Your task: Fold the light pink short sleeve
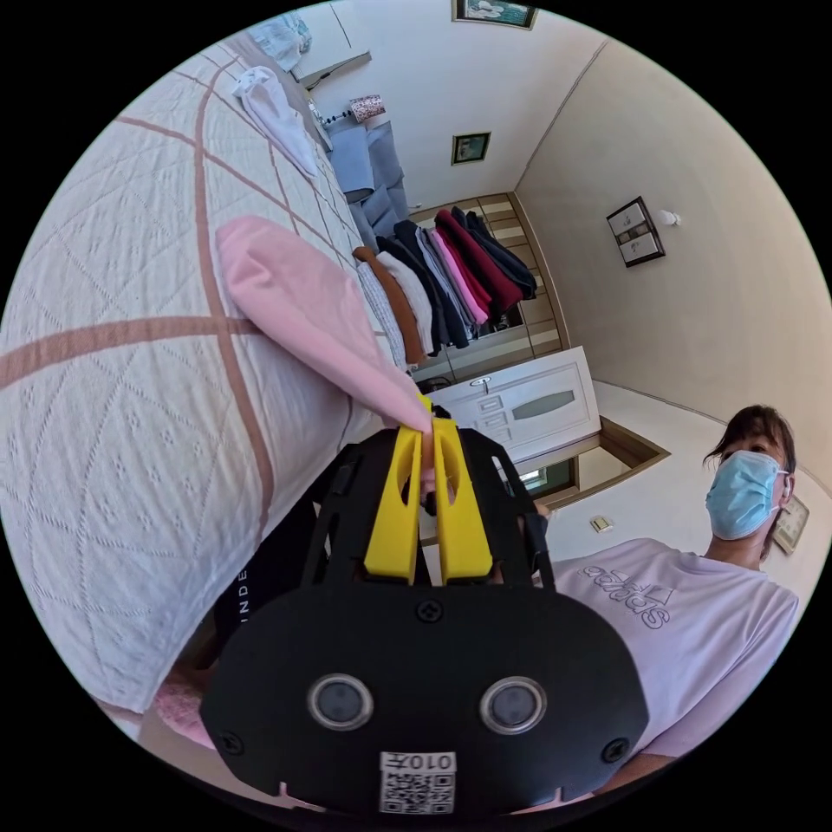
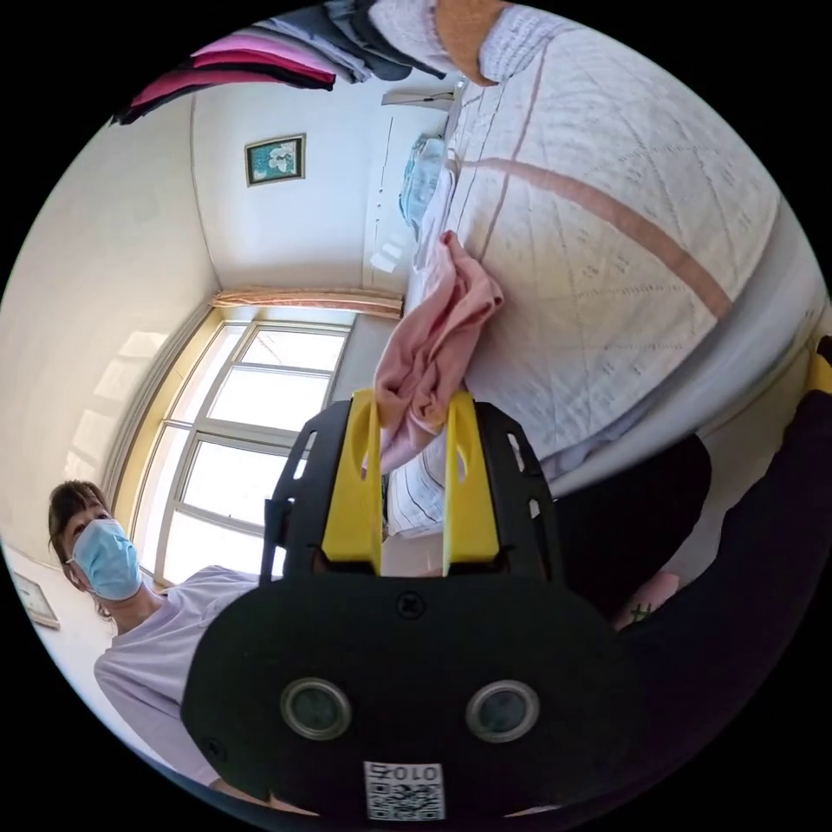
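while the left gripper (image 1: 426, 431) is seen in its own view, its two yellow jaws stand nearly together, pinching a thin edge of the light pink short sleeve (image 1: 303, 312) right at the tips. from that pinch the garment runs away from the jaws as a stretched, smooth band and ends lying on the white quilted bedspread (image 1: 113, 407), which carries brownish-pink stripes. garment partly lifted off the bed near the gripper, resting on it at the far end.

right gripper view: right gripper (image 2: 414, 414) jaws stand moderately apart, wider than the left pair. a bunched, crumpled part of the light pink short sleeve (image 2: 438, 338) sits between them at the tips; cloth touches the inner face of each jaw, so both appear to press on the wad. beyond the tips the fabric leads on to the bedspread (image 2: 624, 286) and meets it near the bed's edge.

surroundings, left gripper view: a white cloth (image 1: 273, 113) lies further along the bed, well apart from the pink garment; a row of hanging clothes (image 1: 451, 269) past the bed; a white door (image 1: 520, 407); a person in a lilac t-shirt (image 1: 693, 624).

right gripper view: window (image 2: 251, 407) behind the person (image 2: 130, 607).
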Demonstrator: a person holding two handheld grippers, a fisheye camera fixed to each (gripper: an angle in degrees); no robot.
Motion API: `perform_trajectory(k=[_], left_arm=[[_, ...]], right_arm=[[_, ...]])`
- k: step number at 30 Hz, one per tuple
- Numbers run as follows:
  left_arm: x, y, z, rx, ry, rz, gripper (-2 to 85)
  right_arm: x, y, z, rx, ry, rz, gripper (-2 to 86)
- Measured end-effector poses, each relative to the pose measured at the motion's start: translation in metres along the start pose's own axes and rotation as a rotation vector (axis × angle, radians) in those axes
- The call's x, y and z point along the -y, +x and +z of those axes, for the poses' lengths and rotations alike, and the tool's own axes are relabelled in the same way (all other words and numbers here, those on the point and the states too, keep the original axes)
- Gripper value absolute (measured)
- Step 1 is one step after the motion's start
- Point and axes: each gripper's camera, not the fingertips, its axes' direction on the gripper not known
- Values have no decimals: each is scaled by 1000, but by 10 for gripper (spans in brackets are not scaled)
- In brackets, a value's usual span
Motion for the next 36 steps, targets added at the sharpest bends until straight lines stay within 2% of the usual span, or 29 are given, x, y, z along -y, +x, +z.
perform_trajectory(k=[7, 9, 13, 18, 25, 29, 32, 36], left_arm=[[-3, -17, 16, 8, -51, -37, 62], [-10, -29, 23, 63, -68, -88, 69], [-17, -41, 29, 89, -4, -145, 62], [-7, 7, 27, 253, -20, 35, 44], [36, 86, -17, 68, 0, 227, 37], [123, 97, -41, 11, 6, 308, 34], [222, 91, -51, 51, 8, 369, 33], [365, 112, -69, 141, 78, 505, 31]], right_arm=[[21, 8, 15, -58, -62, -9, 83], [21, 6, 18, -65, -72, -18, 78], [22, 0, 26, -46, -86, -34, 74], [21, -20, 35, -80, -133, -98, 73], [28, -115, 56, -16, -206, -320, 73], [77, -155, 86, -51, -232, -411, 72], [156, -174, 121, -107, -254, -474, 73], [279, -226, 167, -199, -196, -715, 71]])
